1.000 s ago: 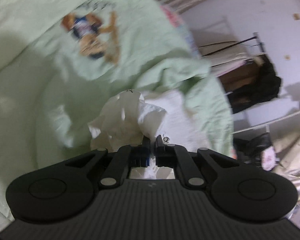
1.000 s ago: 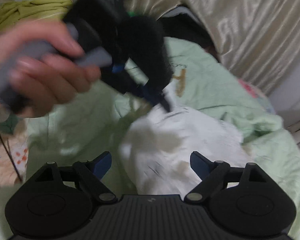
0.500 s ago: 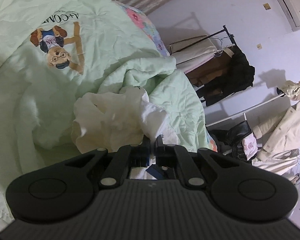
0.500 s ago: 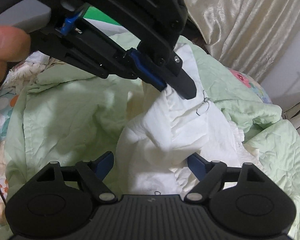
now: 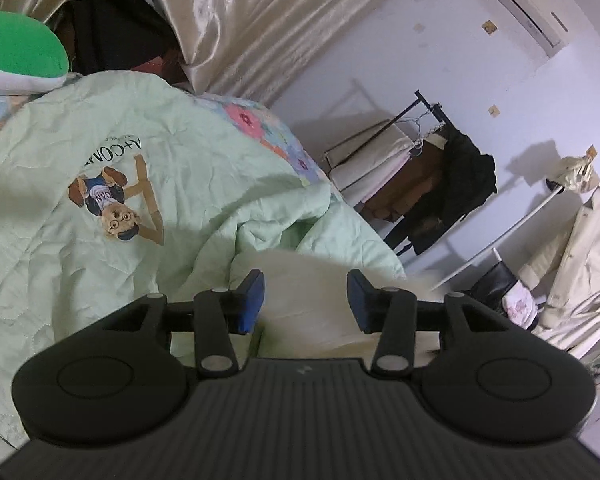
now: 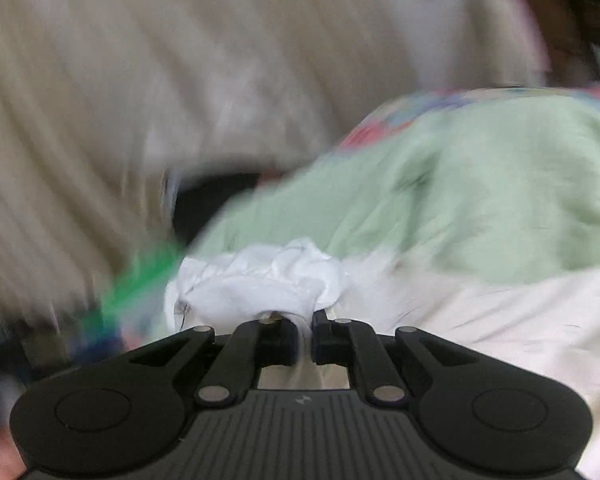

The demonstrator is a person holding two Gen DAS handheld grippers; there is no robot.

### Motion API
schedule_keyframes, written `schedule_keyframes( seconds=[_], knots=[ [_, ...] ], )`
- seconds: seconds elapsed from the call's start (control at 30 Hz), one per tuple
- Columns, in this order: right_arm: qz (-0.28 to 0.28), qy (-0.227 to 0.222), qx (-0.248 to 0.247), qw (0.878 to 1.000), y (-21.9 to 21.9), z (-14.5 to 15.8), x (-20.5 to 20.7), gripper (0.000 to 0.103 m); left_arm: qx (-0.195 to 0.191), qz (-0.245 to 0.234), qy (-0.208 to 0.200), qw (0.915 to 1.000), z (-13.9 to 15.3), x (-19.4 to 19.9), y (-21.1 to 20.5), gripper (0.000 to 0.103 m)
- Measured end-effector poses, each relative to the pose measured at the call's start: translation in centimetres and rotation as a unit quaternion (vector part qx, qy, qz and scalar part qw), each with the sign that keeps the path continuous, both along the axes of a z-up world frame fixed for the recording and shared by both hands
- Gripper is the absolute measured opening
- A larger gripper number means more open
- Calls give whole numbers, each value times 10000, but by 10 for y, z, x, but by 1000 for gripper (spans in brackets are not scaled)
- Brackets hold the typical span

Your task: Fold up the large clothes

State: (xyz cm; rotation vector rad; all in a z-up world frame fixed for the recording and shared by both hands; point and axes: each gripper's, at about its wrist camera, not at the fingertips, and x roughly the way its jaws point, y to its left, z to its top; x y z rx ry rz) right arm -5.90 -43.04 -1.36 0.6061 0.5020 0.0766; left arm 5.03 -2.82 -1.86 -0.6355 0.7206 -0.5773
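Note:
A white garment [image 6: 260, 284] lies crumpled on a pale green quilt [image 5: 100, 184]. My right gripper [image 6: 305, 338] is shut on a bunched fold of the white garment, which spreads out to the right [image 6: 500, 320]. The right wrist view is blurred by motion. My left gripper [image 5: 306, 300] is open, its blue pads [image 5: 252, 300] apart, with blurred white cloth [image 5: 308, 288] between and below them, not gripped.
The quilt has a cartoon print [image 5: 116, 208] and covers a bed. A green pillow [image 5: 20, 52] lies at the far left. Beige curtains [image 5: 228, 20] hang behind. A clothes rack [image 5: 440, 184] with dark garments and a cream coat [image 5: 580, 240] stand to the right.
My left gripper has opened and let go of the white garment. My right gripper, open before, has shut on a fold of it and is moving fast.

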Motion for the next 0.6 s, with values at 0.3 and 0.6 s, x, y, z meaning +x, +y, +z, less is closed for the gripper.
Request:
schedule_keyframes(
  seconds=[0.3,0.6],
  knots=[
    [-2402,1044,17,9651,-110,-58,-147,7,576,-1098,405,9915,-15,-5,-88,45],
    [-2688,947,-350,9579,-101,-71,-164,8,1628,-2561,656,9506,-13,-38,-206,64]
  ],
)
